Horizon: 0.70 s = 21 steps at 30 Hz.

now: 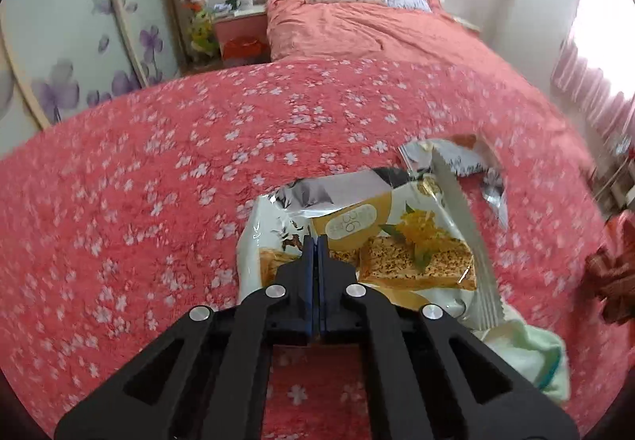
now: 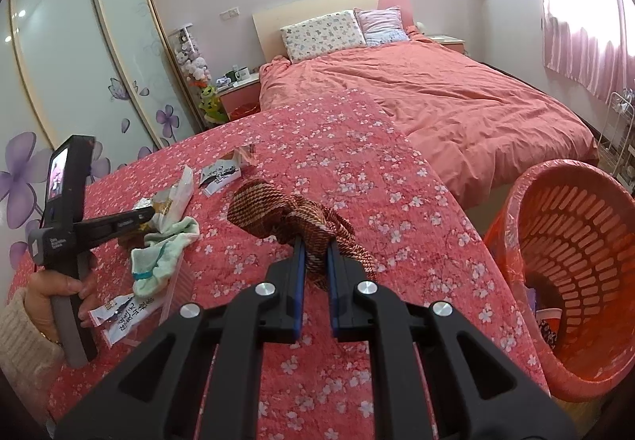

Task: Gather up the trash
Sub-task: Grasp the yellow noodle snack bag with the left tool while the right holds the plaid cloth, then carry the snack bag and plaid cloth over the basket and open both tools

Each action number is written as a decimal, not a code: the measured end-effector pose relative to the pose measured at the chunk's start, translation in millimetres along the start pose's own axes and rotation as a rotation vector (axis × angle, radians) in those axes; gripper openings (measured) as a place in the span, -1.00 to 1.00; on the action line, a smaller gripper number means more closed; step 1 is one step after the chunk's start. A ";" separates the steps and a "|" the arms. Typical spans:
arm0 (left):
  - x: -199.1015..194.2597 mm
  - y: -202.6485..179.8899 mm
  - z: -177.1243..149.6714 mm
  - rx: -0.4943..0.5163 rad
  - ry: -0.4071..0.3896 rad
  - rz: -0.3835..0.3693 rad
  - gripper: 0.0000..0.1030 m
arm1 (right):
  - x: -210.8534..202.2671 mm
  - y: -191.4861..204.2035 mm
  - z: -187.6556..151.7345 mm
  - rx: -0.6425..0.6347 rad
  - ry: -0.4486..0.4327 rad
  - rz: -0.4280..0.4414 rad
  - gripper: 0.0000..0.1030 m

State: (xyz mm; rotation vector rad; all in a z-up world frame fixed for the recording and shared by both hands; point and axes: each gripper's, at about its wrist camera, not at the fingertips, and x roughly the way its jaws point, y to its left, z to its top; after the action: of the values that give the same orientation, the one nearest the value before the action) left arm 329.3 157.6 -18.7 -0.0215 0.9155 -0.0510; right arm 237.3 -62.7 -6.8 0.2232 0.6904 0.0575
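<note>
A torn snack wrapper [image 1: 397,241] with a yellow flower print lies on the pink floral quilt [image 1: 198,182]. My left gripper [image 1: 316,241] is shut, its tips pinching the wrapper's near part. In the right wrist view the left gripper [image 2: 147,217] reaches into that wrapper [image 2: 170,202], held by a person's hand [image 2: 59,289]. My right gripper [image 2: 315,253] is shut on a brown striped cloth [image 2: 278,214], which bunches up ahead of the fingers. That cloth [image 1: 611,277] also shows at the right edge of the left wrist view.
An orange laundry basket [image 2: 575,273] lined with plastic stands at the right. A pale green sock [image 2: 162,253] and small printed sachets [image 2: 119,315] lie on the quilt, another sachet [image 2: 220,176] farther back. A second foil wrapper [image 1: 448,158] lies behind the first. A bed [image 2: 436,102] stands beyond.
</note>
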 end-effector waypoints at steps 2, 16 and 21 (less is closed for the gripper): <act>-7.1 6.6 -0.6 -0.016 -0.028 0.002 -1.00 | -2.3 -0.6 0.8 -0.001 -0.005 0.000 -0.80; -78.8 19.7 -1.9 -0.043 -0.202 -0.065 -1.00 | -23.6 -1.0 2.9 -0.004 -0.041 0.002 -0.80; -101.8 6.0 -5.8 -0.022 -0.239 -0.100 -1.00 | -43.4 -6.9 2.9 0.014 -0.073 -0.004 -0.79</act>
State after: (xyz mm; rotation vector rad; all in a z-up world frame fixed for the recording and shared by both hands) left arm 263.0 169.1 58.1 -0.0916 0.6751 -0.1285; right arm 205.6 -75.4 21.0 0.2362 0.6183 0.0407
